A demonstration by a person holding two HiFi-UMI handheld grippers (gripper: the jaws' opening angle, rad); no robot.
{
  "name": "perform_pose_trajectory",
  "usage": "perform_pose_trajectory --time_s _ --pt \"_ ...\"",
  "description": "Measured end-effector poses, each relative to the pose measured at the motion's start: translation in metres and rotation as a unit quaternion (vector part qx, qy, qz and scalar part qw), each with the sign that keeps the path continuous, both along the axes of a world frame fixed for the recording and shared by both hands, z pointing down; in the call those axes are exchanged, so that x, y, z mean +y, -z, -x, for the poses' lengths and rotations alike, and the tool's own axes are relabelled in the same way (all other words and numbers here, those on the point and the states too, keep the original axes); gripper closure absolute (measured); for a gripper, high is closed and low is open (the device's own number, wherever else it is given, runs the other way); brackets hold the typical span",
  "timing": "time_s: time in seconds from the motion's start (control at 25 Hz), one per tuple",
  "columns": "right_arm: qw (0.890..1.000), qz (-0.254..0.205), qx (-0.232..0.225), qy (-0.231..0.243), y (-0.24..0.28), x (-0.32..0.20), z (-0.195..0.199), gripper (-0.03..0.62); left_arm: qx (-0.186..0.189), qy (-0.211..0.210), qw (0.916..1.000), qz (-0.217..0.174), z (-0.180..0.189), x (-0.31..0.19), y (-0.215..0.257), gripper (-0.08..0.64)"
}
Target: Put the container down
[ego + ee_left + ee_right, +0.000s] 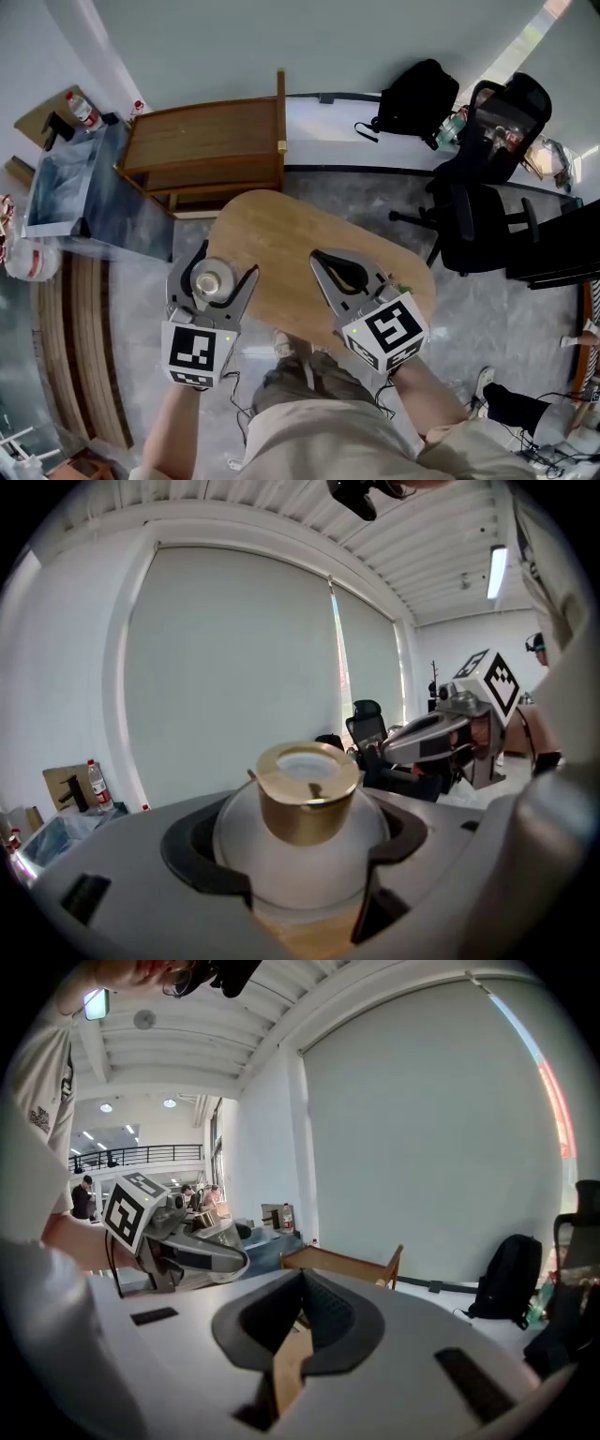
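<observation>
- Your left gripper [225, 265] has its fingers [192, 855] clamped on the container [213, 279], a white rounded pot with a gold cap [307, 794]. The dark pads hug its body on both sides, below the cap.
- The container stands upright in that grip, cap up, so its long axis runs vertically and its base faces the wood.
- It is at the left edge of the round wooden tabletop [281, 230]. The left gripper view shows wood directly under the base, but no view shows whether the base is touching it.
- Your right gripper [323, 258] has its fingers [333, 1321] pressed together with nothing between them. It hovers over the right part of the tabletop, well apart from the container.
- The put-down looks like a job for your left hand alone, with the right out of the way.
- The relation that matters is base to edge. The surface lies straight below the container, but the rim is close on the left.
- It would probably be safest to lower it vertically, or slightly towards the middle. Spread the fingers only once the base is flat on the wood, or the pot could tip off the edge.
</observation>
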State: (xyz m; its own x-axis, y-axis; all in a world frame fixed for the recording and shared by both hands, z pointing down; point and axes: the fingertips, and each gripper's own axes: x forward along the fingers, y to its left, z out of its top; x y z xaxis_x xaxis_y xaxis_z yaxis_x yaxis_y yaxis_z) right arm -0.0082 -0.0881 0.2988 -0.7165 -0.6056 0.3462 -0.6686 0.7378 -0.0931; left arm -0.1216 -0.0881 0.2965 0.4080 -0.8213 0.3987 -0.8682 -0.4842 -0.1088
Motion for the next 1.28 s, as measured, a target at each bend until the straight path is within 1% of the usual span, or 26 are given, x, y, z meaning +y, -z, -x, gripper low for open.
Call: perform_pose_trajectory --time_s 0.12,0.24,0.36,0.52,0.72,0.88,1.0,1.16,1.28 --pt "1.000 0.002 -0.022 0.004 -0.017 -0.025 0.009 0.597 0.003 -0.005 0.9999 -0.013 -0.008 -0.027 -0.018 0.221" --pt "1.000 0.003 -0.025 -0.003 -0.039 -0.051 0.017 0.597 0.005 -0.006 0.9997 -0.022 -0.009 -0.054 -0.042 0.221" --pt "1.000 0.009 -0.025 -0.015 -0.064 -0.075 0.020 0.597 0.007 -0.006 0.9998 -0.019 -0.007 -0.079 -0.071 0.221" --pt "0.999 0.021 -0.013 -0.025 -0.109 -0.102 0.020 0.597 0.013 -0.010 0.9998 -0.009 -0.006 -0.105 -0.117 0.221" --pt "0.999 0.037 0.003 -0.036 -0.166 -0.119 0.017 0.597 0.015 -0.012 0.9998 0.008 -0.007 -0.120 -0.178 0.220" --pt "0.996 0.059 0.010 -0.062 -0.212 -0.134 0.014 0.597 0.011 -0.021 0.9995 0.021 -0.009 -0.130 -0.225 0.221" --pt "0.995 0.070 0.014 -0.072 -0.245 -0.144 0.016 0.595 0.009 -0.021 0.9993 0.030 -0.009 -0.138 -0.258 0.221" --pt "0.995 0.074 0.022 -0.069 -0.287 -0.153 0.023 0.596 0.021 -0.015 0.9985 0.048 -0.009 -0.145 -0.306 0.221" --pt "0.994 0.081 0.018 -0.068 -0.315 -0.155 0.027 0.595 0.032 -0.018 0.9977 0.057 -0.013 -0.145 -0.339 0.221"
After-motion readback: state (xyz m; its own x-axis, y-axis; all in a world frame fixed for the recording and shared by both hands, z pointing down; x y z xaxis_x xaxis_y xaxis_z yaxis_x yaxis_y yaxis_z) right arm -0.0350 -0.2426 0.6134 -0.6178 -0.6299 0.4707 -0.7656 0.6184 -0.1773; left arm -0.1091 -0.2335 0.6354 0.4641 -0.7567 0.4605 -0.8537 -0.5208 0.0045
